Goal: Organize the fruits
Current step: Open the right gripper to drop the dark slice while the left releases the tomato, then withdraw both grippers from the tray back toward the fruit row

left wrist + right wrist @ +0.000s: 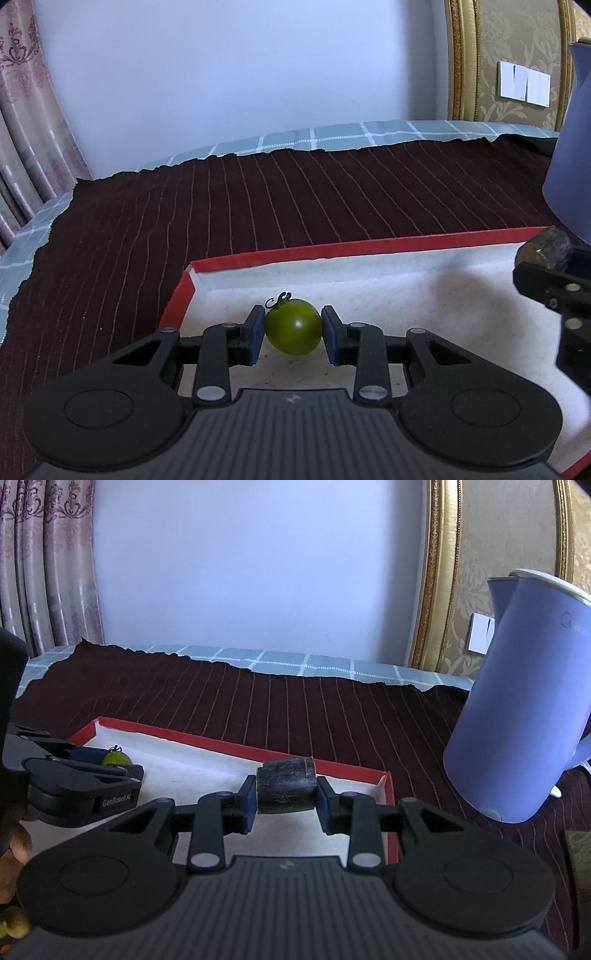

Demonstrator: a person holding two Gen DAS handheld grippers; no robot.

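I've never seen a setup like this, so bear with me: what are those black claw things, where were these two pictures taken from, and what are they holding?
They are hand-held pincers, one in each of a person's hands, each with a camera looking along its two fingers. The left camera shows the left gripper closed on a small green tomato. The right camera shows the right gripper closed on a dark stubby chunk; what it is I cannot tell. Both hang over a red-rimmed tray with a white lining, on a dark striped cloth. A blue kettle stands beside it.
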